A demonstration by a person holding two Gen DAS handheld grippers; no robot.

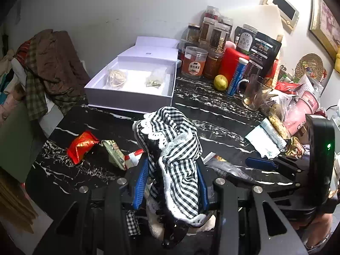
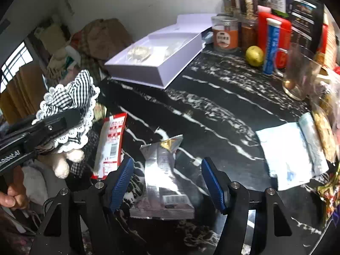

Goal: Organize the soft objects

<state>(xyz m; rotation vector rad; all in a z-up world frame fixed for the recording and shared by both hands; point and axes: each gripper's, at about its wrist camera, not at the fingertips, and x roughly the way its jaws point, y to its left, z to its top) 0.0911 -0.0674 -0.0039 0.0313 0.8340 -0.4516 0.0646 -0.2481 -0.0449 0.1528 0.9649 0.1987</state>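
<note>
Marble table – L gripper clamps doll.

Black-and-white checked cloth with lace trim on the stuffed toy, soft and matt. Table, centre frame, is glossy black stone veined white. Silver packet shines like crinkled foil. White box looks like matt card. Mug is clear glass.
</note>
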